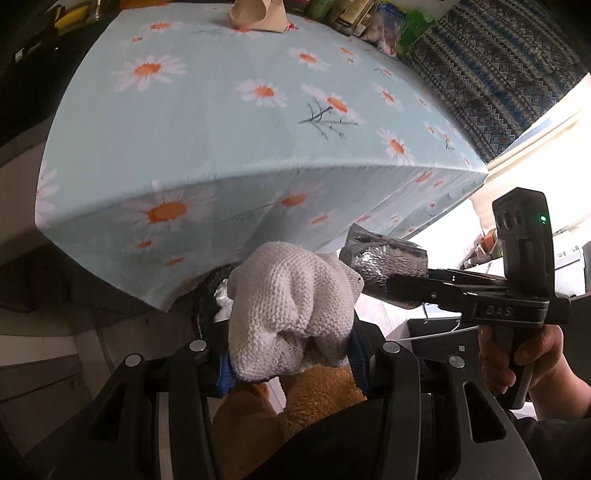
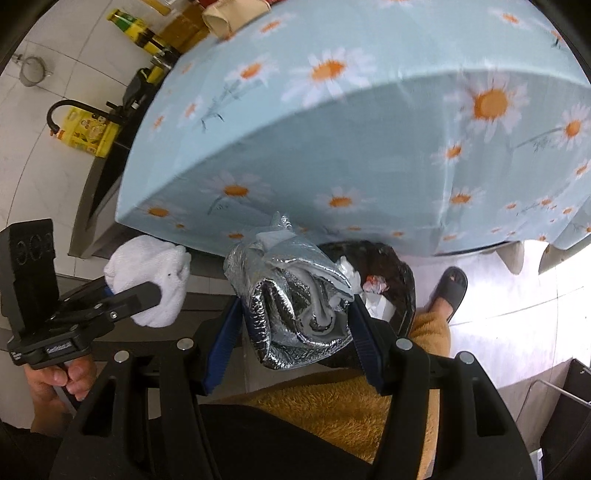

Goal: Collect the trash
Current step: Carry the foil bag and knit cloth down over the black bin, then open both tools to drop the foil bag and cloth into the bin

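**Ana:** Trash in both grippers right now. The left gripper has its jaws pinching a white knitted cloth wad, and the right gripper has its jaws clamped on a crumpled silver foil bag.

**Ben:** And where are they carrying it? I see the bin just past the foil bag, dark liner, some scraps already inside.

**Ana:** Right, it sits on the floor below the near edge of the desk, tucked partly under the overhang of the daisy tablecloth. Both loads hang off the desk, in front of that near edge, pointing steeply down. From the left wrist view the bin rim is only a dark sliver beside the cloth wad.

**Ben:** So which step would you call it?

**Ana:** Looks like the drop-off: both pieces picked, neither released. The foil bag seems closer to being over the bin mouth; the cloth wad is off to the side.

**Ben:** What does the next move need?

**Ana:** I'd say get each load squarely above the opening, clear of the hanging cloth, then spread the jaws. The foil bag is bulky and may catch the rim.

**Ben:** There's a paper cup lying at the far edge of the desk.

**Ana:** Possibly next in line.
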